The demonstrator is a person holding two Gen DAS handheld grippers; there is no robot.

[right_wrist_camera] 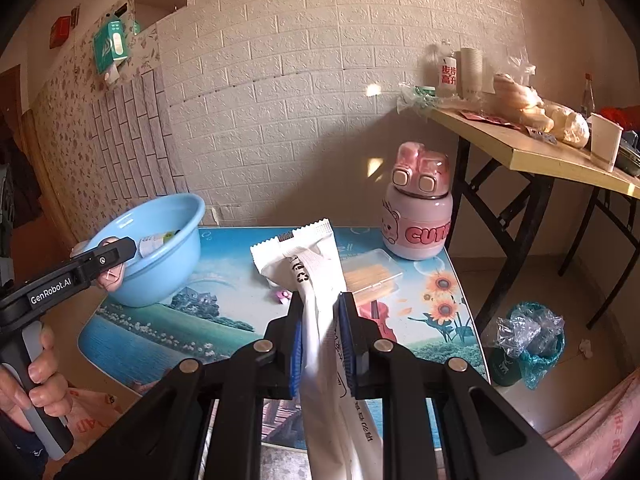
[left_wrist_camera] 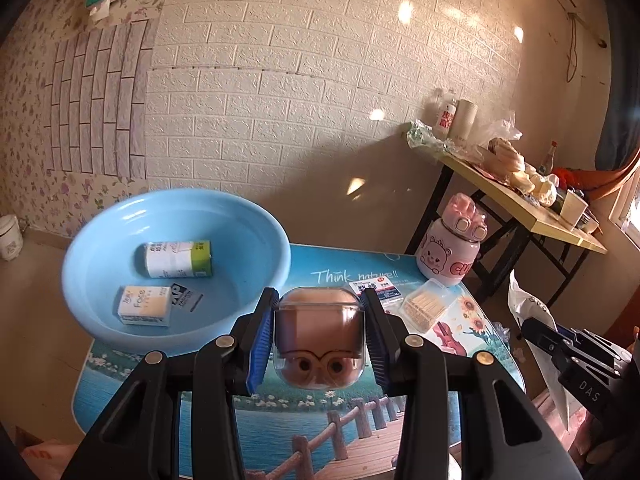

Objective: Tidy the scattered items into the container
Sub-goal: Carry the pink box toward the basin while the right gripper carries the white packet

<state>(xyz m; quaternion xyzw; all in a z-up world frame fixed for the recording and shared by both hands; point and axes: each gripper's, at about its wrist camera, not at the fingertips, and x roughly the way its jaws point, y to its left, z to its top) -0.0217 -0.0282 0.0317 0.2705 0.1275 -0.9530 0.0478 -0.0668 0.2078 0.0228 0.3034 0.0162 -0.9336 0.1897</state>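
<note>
My left gripper is shut on a clear-cased pink earbud case, held above the picture-printed table just in front of the light blue basin. Two small packs lie inside the basin. My right gripper is shut on a long white sealed packet, lifted over the table's middle; its serrated top points away from me. In the right wrist view the left gripper shows at the left beside the basin, held by a hand.
On the table stand a pink bear-print bottle and a clear box of toothpicks, with a small pink bit near the middle. A cluttered yellow folding table stands at the right, a bin with plastic bags below.
</note>
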